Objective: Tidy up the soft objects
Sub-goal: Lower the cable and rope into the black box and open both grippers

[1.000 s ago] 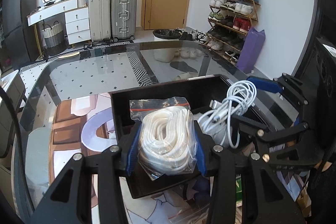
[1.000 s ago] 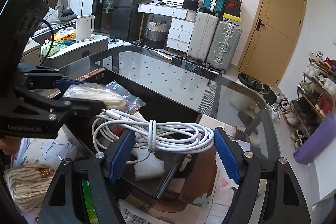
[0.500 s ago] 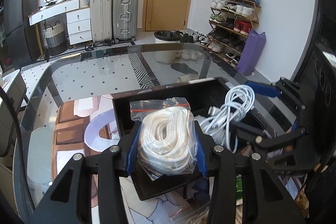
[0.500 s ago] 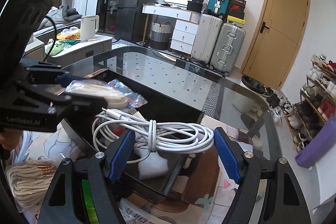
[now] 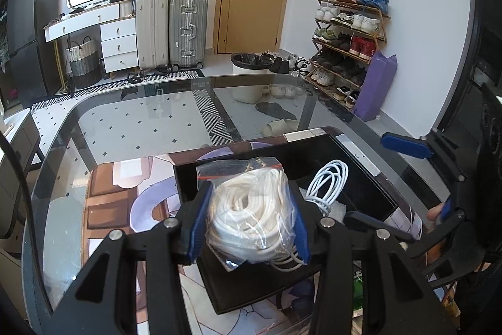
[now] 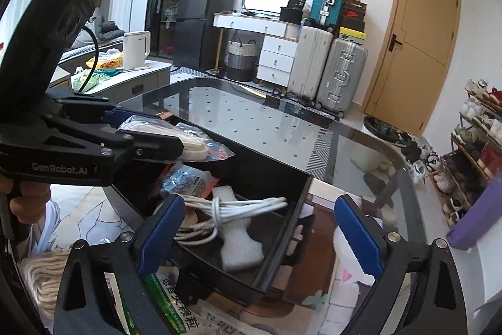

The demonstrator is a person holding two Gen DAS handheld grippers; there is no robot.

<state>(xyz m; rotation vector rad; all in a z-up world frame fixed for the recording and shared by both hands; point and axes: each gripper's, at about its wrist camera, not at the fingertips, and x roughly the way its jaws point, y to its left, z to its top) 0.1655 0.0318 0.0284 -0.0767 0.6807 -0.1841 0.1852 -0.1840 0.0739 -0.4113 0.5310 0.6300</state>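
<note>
Now cable (image 6: pixel 238 209) free of right tongs (image 6: pixel 260 237).

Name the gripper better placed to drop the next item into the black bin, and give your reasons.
Left. The left gripper is shut on the bagged white rope directly above the black bin. The right gripper is open and empty.

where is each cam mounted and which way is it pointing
Left wrist: on the left gripper, looking along its fingers at the bagged white rope it clamps above the black tray; right gripper at the right edge.
Right wrist: on the right gripper, open over the tray's white cable; left gripper and a thumb at left.
Shared: tray, rope bag, cable, glass table, suitcases, door.
</note>
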